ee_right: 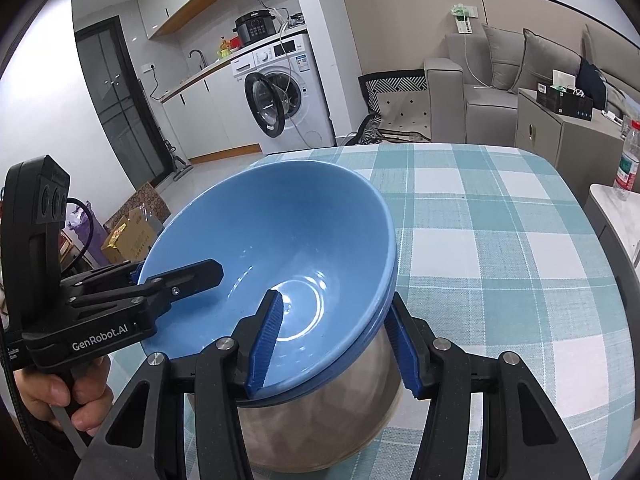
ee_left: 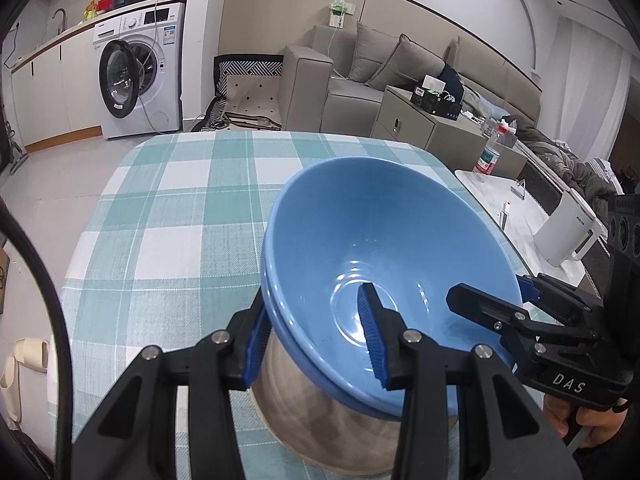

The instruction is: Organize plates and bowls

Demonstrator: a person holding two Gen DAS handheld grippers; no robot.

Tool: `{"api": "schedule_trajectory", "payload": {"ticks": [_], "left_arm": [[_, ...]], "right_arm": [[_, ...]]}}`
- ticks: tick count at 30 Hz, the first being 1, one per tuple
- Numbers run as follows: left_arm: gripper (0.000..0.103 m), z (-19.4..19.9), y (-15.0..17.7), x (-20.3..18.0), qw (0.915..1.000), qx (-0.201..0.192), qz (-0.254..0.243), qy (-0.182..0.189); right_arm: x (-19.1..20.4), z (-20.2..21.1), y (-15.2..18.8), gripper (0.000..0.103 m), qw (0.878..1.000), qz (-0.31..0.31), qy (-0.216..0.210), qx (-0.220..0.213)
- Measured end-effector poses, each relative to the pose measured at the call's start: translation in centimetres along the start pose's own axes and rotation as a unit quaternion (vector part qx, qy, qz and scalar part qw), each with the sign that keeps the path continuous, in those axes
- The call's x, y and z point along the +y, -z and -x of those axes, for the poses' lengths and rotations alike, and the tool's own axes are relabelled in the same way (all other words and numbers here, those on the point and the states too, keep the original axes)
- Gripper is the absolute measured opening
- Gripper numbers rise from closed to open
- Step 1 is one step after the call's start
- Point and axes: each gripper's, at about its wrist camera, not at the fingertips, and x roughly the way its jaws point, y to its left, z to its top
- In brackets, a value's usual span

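The foot of the stacked blue bowls (ee_left: 384, 248) is hidden behind their own rims and the steel-grey vessel (ee_left: 320, 412) beneath; how many bowls nest there cannot be told. That vessel's base runs off the bottom edge in both views. The rim hides where each outer pad meets the bowl wall. The hand (ee_left: 576, 420) under the right gripper (ee_left: 508, 300) is cut by the picture's edge. Labels on the far water bottle (ee_right: 628, 160) are too small to read.
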Motion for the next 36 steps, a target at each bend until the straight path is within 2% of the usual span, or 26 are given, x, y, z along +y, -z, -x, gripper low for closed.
{"api": "schedule_trajectory", "payload": {"ticks": [15,18,19,20,21,23,25,28,30,31,33,35,36], "left_arm": [[0.041,-0.6,0.1,0.3,1.0,0.0,0.003,0.0],[0.046,-0.6,0.2,0.4,1.0,0.002,0.001,0.0],[0.052,-0.6,0.2,0.4,1.0,0.002,0.0,-0.002],[0.058,-0.5,0.2,0.4,1.0,0.0,-0.001,-0.006],[0.06,-0.3,0.3,0.5,0.9999,-0.003,-0.002,-0.012],[0.06,0.2,0.3,0.8,0.9998,-0.007,-0.002,-0.017],[0.063,0.8,0.5,1.1,0.9997,-0.013,-0.002,-0.02],[0.066,1.9,0.8,1.6,0.9992,-0.029,-0.004,-0.027],[0.074,2.8,1.3,1.8,0.9984,-0.041,-0.011,-0.037],[0.079,3.3,1.5,1.9,0.9979,-0.048,-0.012,-0.042],[0.082,4.1,2.0,2.2,0.9971,-0.061,-0.014,-0.042],[0.093,4.9,2.6,2.7,0.9966,-0.072,-0.01,-0.04],[0.095,5.2,3.0,3.0,0.996,-0.078,-0.006,-0.043]], "right_arm": [[0.6,-0.5,-0.1,0.054,1.0,0.008,0.006,0.001],[0.7,-0.4,0.0,0.055,1.0,0.013,0.006,0.002],[0.7,-0.4,0.0,0.055,1.0,0.015,0.006,0.003],[0.7,-0.3,0.0,0.057,1.0,0.016,0.006,0.003],[0.6,-0.3,-0.1,0.058,1.0,0.017,0.007,0.0],[0.1,0.1,-0.1,0.074,1.0,0.018,0.01,-0.007],[-0.4,0.8,0.0,0.084,1.0,0.015,0.011,-0.018],[-1.2,1.6,0.1,0.09,0.999,0.012,0.019,-0.026],[-1.5,1.9,0.1,0.1,0.999,0.01,0.023,-0.028],[-1.7,2.1,0.3,0.102,0.999,0.012,0.023,-0.031],[-1.9,2.8,0.5,0.102,0.999,0.018,0.019,-0.041],[-2.0,3.4,0.8,0.102,0.998,0.021,0.014,-0.051],[-2.0,3.6,0.9,0.102,0.998,0.021,0.007,-0.055]]}}
